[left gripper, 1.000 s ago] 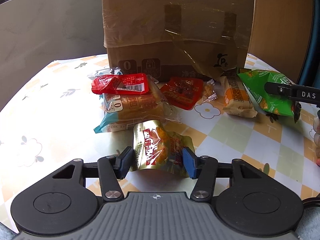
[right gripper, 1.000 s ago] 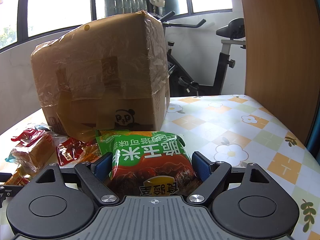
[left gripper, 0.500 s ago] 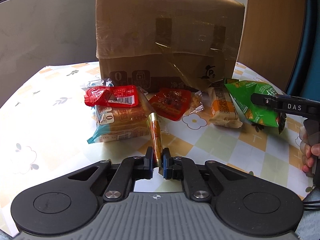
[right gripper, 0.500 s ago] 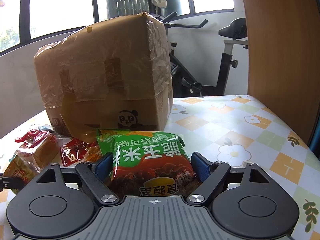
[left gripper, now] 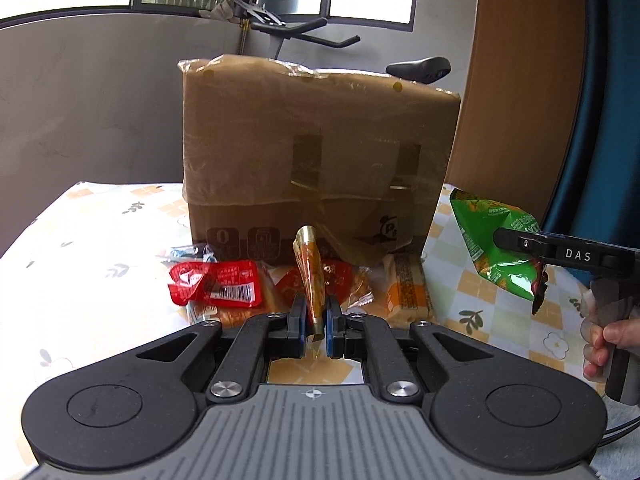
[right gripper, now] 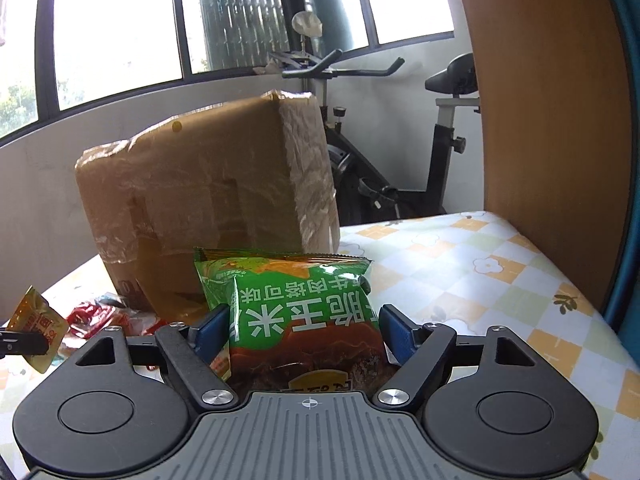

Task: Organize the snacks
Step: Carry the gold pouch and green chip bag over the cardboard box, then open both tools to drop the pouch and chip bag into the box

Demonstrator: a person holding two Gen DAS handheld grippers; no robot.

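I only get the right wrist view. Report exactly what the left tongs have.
Observer: The left tongs are shut on a gold packet, pinched edge-on between the blue pads and standing upright.
Operator: Now report what lies in front of the box.
Observer: On the table, close to the cardboard box, lie a red packet and, further right, an orange-wrapped packet.
Operator: Check my green bag from there.
Observer: The green bag is held above the table in the right tongs, to the right of the box.
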